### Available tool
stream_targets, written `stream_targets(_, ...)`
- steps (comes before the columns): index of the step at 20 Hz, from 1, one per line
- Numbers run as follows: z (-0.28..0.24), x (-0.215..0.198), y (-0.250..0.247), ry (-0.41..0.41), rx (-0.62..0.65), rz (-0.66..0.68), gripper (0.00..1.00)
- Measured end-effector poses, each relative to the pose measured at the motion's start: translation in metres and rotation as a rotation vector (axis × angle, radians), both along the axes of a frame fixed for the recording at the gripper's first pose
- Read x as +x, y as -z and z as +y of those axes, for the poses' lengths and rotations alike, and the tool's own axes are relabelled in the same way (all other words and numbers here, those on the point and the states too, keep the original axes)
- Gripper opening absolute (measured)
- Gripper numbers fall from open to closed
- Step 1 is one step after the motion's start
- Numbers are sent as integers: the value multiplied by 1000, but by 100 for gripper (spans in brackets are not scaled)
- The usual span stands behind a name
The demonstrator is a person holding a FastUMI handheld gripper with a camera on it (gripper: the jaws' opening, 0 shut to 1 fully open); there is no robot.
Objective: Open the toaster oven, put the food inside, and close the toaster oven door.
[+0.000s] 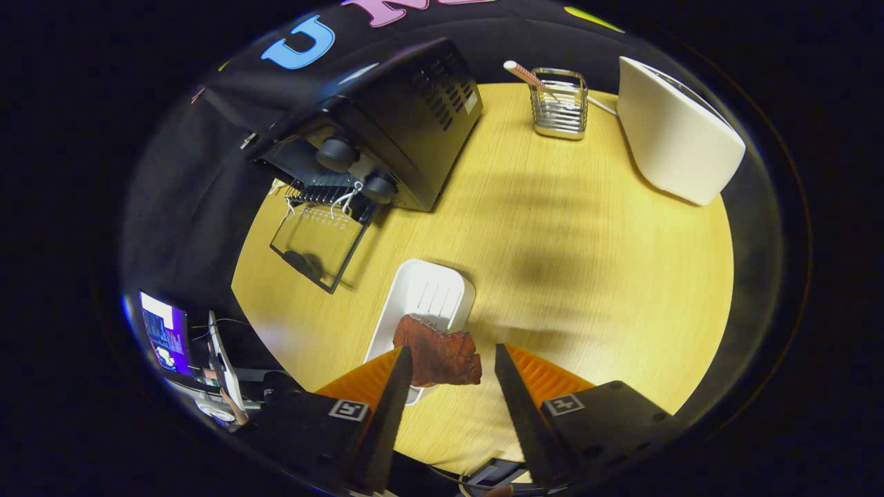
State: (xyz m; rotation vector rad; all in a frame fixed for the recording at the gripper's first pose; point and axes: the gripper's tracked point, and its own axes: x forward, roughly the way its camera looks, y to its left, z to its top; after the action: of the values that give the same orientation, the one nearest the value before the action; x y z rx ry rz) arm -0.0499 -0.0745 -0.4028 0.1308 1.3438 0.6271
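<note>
A black toaster oven (pixel 407 117) stands at the far left of the round wooden table (pixel 587 276). Its glass door (pixel 319 243) hangs fully open and lies flat in front of it, with a wire rack (pixel 324 197) showing at the mouth. A white tray (pixel 425 297) sits just ahead of my fingers. A reddish-brown piece of meat (pixel 436 355) lies at the tray's near end. My gripper (pixel 452 351) hovers above it, open. The meat touches the left fingertip (pixel 399 373), and a gap separates it from the right one.
A wire holder (pixel 559 103) with a striped stick in it stands at the table's far side. A white rounded appliance (pixel 673 134) sits to its right. A lit monitor (pixel 164 335) and cables lie off the table beside my left finger.
</note>
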Motion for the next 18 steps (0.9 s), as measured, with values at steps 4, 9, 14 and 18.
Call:
stream_targets(4,7,-1,-1,-47,65,43,44)
stream_targets(9,14,-1,-20,-68,109,-42,18)
stream_targets(14,12,3,-44,-20,102,-146,16)
stream_targets(18,10,2,-72,55,125,-194,16)
